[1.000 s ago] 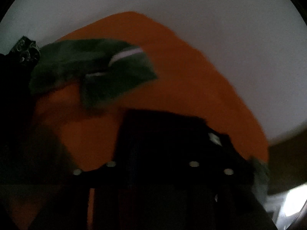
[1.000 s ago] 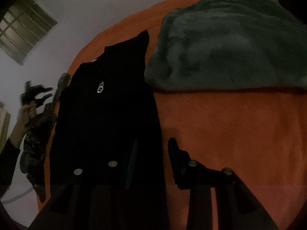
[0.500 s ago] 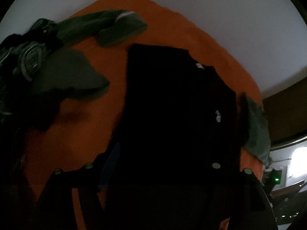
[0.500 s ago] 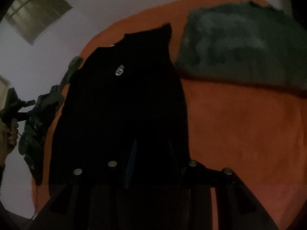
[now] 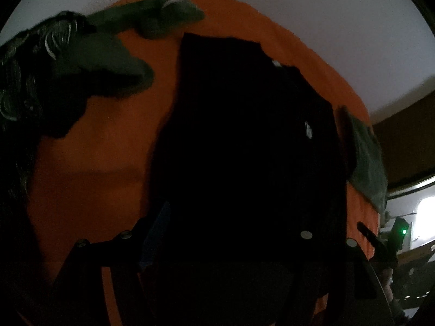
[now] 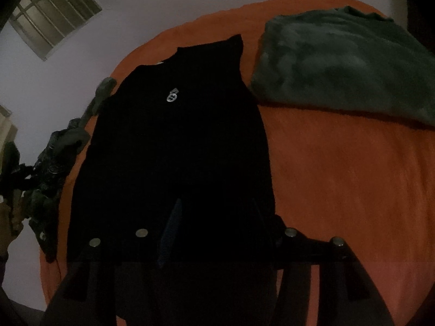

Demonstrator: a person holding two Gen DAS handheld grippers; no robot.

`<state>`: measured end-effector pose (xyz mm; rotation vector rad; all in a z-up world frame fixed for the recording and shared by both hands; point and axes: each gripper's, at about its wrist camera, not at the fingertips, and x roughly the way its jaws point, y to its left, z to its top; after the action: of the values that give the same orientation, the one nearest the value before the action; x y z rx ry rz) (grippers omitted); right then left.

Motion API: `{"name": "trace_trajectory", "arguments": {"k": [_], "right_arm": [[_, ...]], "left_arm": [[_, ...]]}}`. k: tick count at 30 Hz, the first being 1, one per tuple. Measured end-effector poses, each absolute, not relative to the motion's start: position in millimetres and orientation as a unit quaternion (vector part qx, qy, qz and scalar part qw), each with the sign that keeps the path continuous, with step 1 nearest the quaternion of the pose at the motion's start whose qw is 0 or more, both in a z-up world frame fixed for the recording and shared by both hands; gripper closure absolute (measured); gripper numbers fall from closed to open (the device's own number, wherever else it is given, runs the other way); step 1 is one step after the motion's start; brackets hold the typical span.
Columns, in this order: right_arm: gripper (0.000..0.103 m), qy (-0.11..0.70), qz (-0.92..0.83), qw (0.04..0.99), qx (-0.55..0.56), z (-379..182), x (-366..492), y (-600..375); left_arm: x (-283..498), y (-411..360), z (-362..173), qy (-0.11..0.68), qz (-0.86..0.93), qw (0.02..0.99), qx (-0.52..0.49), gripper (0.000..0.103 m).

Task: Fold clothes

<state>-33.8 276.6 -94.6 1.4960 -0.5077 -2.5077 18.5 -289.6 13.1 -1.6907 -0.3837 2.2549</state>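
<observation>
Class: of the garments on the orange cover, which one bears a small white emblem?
The black shirt spread flat in the middle; the folded green garment beside it is plain.

One black shirt (image 6: 174,146), one folded green garment (image 6: 345,70) and one heap of unfolded clothes (image 6: 51,163) lie before my fingers on one orange blanket (image 6: 353,184).

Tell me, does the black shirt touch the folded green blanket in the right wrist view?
No, a strip of orange cover separates the black shirt from the green blanket.
</observation>
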Motion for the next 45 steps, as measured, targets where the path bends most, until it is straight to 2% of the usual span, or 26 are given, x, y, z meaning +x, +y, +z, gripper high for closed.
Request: {"name": "trace_trajectory", "arguments": {"k": [5,8,12,15,18,20,24,28,30,35,38,41,45], "right_arm": [[0.051,-0.164,-0.841,0.072,0.51,-103,-32,276],[0.051,-0.138,-0.851,0.053,0.503,-102,-27,274],[0.05,-0.113,-0.879,0.018,0.463,-93,-10,274],[0.05,-0.108,-0.9,0.001,0.422,-87,2,278],[0.05,-0.184,-0.891,0.012,0.414,-90,1,296],[0.05,-0.249,-0.88,0.011,0.404,-93,-3,310],[0.05,-0.321,-0.864,-0.004,0.388,-98,-13,325],[0.05,-0.37,-0.832,0.0,0.412,-111,-22,331],[0.05,-0.359,-0.825,0.003,0.437,-116,-20,328],[0.05,-0.276,-0.809,0.019,0.518,-119,-2,316],[0.043,-0.225,-0.797,0.033,0.56,-119,20,311],[0.042,-0.203,-0.775,0.05,0.596,-128,42,310],[0.042,-0.186,-0.761,0.061,0.618,-138,65,305]], "left_arm": [[34,-291,-4,-0.116,0.782,0.125,-0.6,0.032],[47,-301,0,-0.119,0.805,0.101,-0.572,0.032],[64,-321,6,-0.129,0.825,0.08,-0.544,0.032],[74,-348,11,-0.139,0.846,0.021,-0.515,0.032],[78,-369,9,-0.156,0.852,-0.038,-0.498,0.032],[78,-378,2,-0.196,0.852,-0.042,-0.484,0.032],[80,-381,-3,-0.231,0.857,-0.068,-0.456,0.032],[80,-382,-11,-0.301,0.847,-0.01,-0.439,0.032],[77,-384,-12,-0.295,0.845,-0.01,-0.446,0.032],[88,-389,5,-0.159,0.868,-0.036,-0.47,0.032],[102,-391,2,-0.096,0.856,-0.015,-0.508,0.032],[119,-390,-14,-0.082,0.829,0.007,-0.553,0.032],[140,-388,-50,-0.16,0.769,0.039,-0.618,0.032]]}}
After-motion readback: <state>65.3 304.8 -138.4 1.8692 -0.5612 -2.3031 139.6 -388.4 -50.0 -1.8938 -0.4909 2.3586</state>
